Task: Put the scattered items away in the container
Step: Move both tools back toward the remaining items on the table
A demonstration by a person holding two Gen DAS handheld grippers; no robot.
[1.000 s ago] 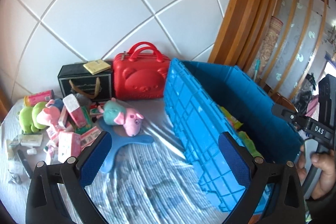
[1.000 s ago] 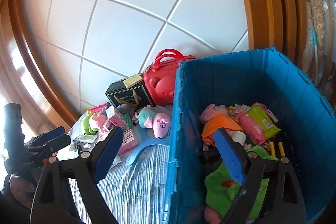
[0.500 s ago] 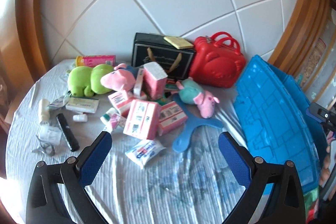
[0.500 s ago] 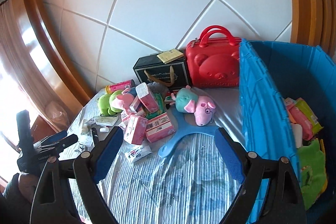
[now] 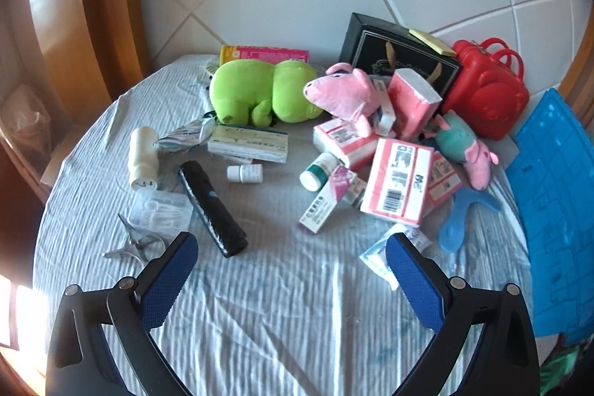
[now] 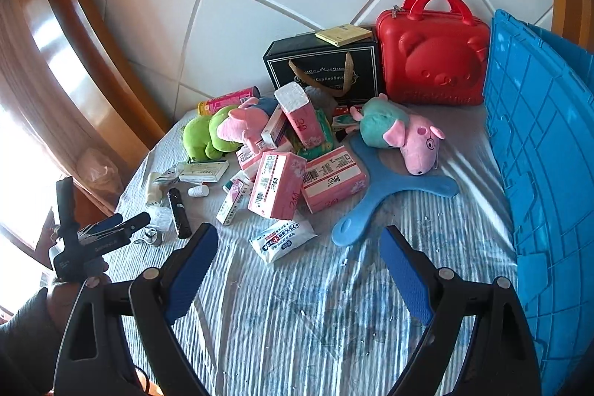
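Left gripper (image 5: 291, 253) jaws spread wide, nothing held, right gripper (image 6: 299, 245) likewise released and empty, scattered items piled mid-frame on striped cloth (image 6: 297, 321), green plush (image 5: 260, 91), pink tissue pack (image 6: 274, 184), black tube (image 5: 211, 208), blue container (image 6: 538, 143) seen at right edge.

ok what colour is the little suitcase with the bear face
Red suitcase, clearest in the right wrist view.

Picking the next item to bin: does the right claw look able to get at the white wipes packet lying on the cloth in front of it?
Probably yes. The right claw is open and empty, and the wipes packet lies flat on bare cloth just ahead, apart from the pink tissue packs and the blue boomerang toy.
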